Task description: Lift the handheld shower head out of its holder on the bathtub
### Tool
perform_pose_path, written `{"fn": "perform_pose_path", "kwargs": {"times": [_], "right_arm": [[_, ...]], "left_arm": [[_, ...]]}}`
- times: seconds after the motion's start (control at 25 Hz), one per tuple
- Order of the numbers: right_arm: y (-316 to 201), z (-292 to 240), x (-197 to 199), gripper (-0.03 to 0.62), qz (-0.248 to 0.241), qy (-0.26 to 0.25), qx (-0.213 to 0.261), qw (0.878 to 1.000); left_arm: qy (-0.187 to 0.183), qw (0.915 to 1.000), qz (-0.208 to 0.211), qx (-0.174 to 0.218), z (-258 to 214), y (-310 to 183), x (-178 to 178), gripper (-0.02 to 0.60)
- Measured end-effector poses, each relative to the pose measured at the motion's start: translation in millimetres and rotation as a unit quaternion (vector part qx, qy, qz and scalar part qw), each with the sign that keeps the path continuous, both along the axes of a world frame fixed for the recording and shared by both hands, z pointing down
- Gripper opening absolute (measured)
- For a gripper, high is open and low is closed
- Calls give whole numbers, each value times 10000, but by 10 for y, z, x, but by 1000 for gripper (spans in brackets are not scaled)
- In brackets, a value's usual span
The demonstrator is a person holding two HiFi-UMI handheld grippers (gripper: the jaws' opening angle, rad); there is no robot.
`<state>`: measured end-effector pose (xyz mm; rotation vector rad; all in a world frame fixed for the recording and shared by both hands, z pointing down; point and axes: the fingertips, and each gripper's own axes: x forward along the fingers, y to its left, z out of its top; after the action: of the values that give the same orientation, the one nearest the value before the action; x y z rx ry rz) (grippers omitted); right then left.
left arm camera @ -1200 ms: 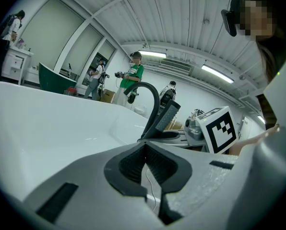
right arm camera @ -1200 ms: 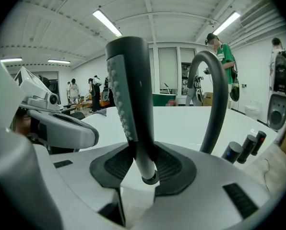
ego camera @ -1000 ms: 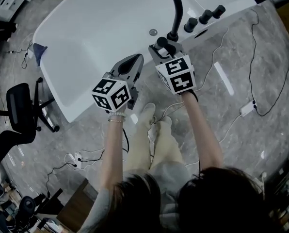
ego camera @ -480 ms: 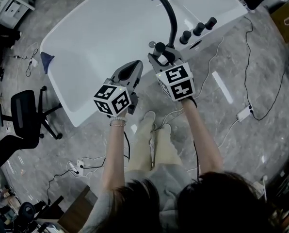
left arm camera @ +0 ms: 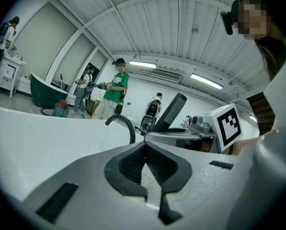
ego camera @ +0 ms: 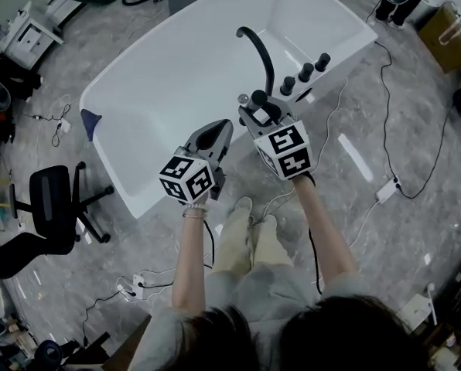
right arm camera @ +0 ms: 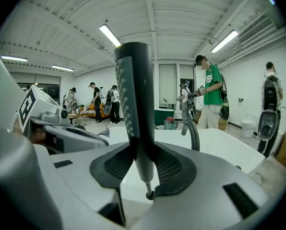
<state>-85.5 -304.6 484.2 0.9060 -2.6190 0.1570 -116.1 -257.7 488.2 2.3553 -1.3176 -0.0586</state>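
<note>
The right gripper [right arm camera: 142, 150] pinches the handheld shower head [right arm camera: 136, 95] by its narrow handle. The head stands upright above the pads, its nozzle face turned left, and the handle's lower tip pokes out below them. In the head view it is held over the near rim of the white bathtub [ego camera: 176, 76], just near of the curved black spout [ego camera: 257, 49] and the three black knobs [ego camera: 304, 73]. The left gripper [left arm camera: 144, 145] hangs just left of it, jaws pressed together at the tips with nothing between them.
</note>
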Motion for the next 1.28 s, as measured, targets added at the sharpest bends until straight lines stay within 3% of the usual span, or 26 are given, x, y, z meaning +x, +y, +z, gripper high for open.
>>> {"fn": "perform_pose_path", "kwargs": {"times": [0.4, 0.72, 1.28], "right_arm": [[169, -651, 64, 132, 45, -274, 208, 9994], [260, -976, 256, 132, 199, -536, 225, 9981], [494, -1571, 413, 132, 256, -801, 562, 9949]], "left_arm": [[-43, 9992, 251, 312, -594, 180, 43, 5], [-304, 9952, 757, 541, -907, 362, 238, 5], [-550, 9872, 1036, 1078, -1442, 469, 263, 5]]}}
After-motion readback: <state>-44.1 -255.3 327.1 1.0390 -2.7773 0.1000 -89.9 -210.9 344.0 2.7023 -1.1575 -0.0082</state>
